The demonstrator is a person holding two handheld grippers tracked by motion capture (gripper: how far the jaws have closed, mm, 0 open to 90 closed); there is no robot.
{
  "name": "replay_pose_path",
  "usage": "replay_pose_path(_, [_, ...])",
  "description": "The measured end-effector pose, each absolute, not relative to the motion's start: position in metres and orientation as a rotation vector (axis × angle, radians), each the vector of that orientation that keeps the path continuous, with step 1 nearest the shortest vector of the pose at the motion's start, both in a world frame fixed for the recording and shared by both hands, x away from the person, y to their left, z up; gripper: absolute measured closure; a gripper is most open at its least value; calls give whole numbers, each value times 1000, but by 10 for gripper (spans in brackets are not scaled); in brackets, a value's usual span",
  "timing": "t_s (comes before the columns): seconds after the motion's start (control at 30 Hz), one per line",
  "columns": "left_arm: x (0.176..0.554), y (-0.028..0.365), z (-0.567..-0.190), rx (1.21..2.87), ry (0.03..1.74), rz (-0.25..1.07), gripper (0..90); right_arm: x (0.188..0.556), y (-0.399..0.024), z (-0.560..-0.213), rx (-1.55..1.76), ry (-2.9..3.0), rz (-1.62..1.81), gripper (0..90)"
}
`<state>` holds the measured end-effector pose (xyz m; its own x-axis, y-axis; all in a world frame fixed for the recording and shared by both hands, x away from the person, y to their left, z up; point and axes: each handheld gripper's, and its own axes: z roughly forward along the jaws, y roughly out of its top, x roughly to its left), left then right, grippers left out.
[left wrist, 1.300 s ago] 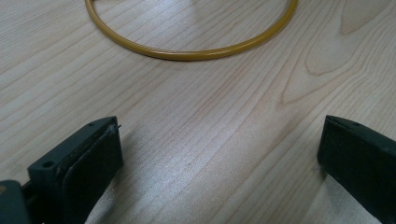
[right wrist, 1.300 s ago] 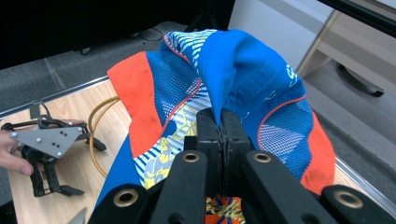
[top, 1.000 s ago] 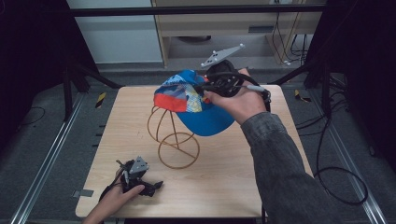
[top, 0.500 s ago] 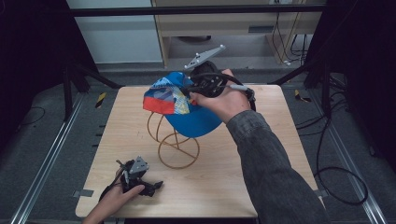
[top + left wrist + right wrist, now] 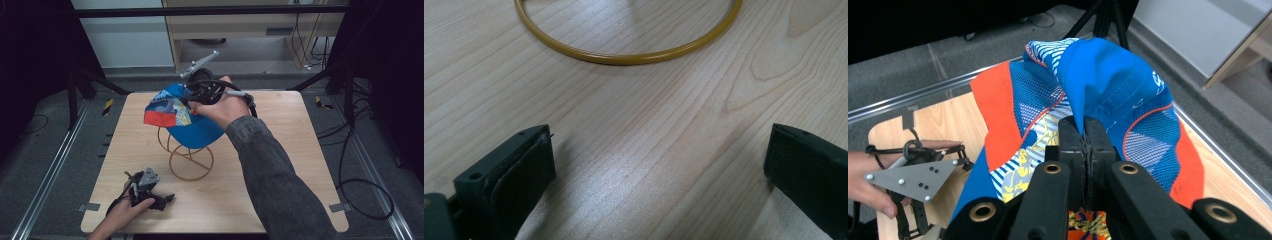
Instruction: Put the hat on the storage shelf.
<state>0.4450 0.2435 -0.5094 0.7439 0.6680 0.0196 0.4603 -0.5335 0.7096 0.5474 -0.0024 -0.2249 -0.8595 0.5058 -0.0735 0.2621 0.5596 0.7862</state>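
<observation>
Bench (image 5: 300, 165) mostly bare right of the gold wire stand (image 5: 190, 157). Right tongs (image 5: 1085, 135) pinched tight on blue cap (image 5: 192, 127), held over the stand. Cap: orange panels, mesh, patterned print. Left tongs (image 5: 659, 165) agape, empty, near front-left edge.

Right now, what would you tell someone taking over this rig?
Right gripper: shut on a fold of the blue cap, held over the gold wire stand.
Left gripper: open, holds nothing, resting on the table near its front left corner, facing the stand's base ring.
Done: cap grasped and brought above the stand.
Left: seat the cap on the stand, then release.
</observation>
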Motion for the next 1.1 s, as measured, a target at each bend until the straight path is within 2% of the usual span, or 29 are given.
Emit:
replay_pose_path(0.5, [445, 244, -509, 2230, 844, 377, 0, 556, 11, -236, 650, 2566, 1132, 890])
replay_pose_path(1.1, [445, 243, -509, 2229, 846, 377, 0, 549, 17, -237, 605, 2598, 1142, 889])
